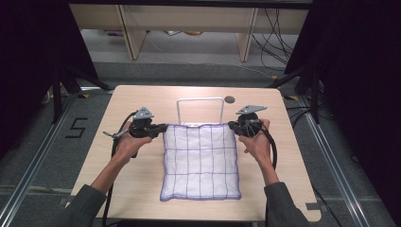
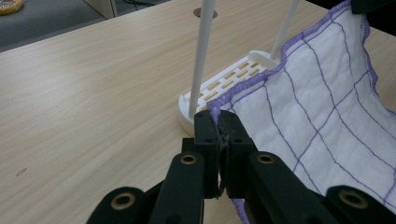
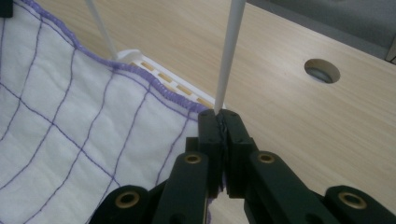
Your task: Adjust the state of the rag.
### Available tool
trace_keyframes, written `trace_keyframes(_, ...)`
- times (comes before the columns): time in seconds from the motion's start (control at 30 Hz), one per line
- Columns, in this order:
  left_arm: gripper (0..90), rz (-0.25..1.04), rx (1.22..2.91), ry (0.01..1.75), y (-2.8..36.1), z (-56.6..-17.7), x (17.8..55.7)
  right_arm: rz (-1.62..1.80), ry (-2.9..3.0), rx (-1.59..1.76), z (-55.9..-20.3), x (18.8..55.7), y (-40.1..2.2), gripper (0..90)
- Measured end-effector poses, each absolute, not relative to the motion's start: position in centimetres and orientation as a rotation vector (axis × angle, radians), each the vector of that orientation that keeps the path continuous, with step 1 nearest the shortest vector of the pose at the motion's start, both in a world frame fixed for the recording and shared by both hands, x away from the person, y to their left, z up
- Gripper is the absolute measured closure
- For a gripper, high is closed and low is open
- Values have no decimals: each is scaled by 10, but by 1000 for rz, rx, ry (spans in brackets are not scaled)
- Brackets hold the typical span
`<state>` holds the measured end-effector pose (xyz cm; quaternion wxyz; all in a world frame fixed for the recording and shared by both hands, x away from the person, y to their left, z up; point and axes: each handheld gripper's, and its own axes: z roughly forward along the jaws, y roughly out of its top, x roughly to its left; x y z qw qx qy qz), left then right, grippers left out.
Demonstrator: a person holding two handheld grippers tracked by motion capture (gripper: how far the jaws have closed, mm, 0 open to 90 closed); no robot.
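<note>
A white cloth [image 1: 201,161] with a purple grid and purple hem lies on the wooden table [image 1: 142,99], its far edge lifted. My left gripper [image 1: 163,126] is shut on the cloth's far left corner, and my right gripper [image 1: 232,125] is shut on the far right corner. In the left gripper view the black jaws [image 2: 218,122] pinch the hem of the cloth [image 2: 317,116]. The right gripper view shows the same pinch [image 3: 218,120] on the cloth [image 3: 70,130]. Just behind the lifted edge stands a white rack [image 1: 200,109] with a thin wire hoop and a slotted base [image 2: 229,81].
A round cable hole [image 1: 230,99] sits in the table behind the rack, also seen as the cable hole [image 3: 322,70]. Dark curtains flank the table, and shelving legs and cables lie on the floor beyond. Bare wood lies left and right of the cloth.
</note>
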<state>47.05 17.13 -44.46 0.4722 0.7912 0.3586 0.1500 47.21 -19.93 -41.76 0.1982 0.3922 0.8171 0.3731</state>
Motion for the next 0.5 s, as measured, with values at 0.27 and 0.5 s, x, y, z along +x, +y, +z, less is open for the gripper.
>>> trace_keyframes(0.27, 864, 362, 1932, 865, 173, -439, 464, 1065, 2297, 1082, -416, 466, -196, 884)
trace_keyframes(0.5, 863, 354, 1932, 829, 175, -438, 450, 1089, 2281, 1081, -417, 455, -203, 884)
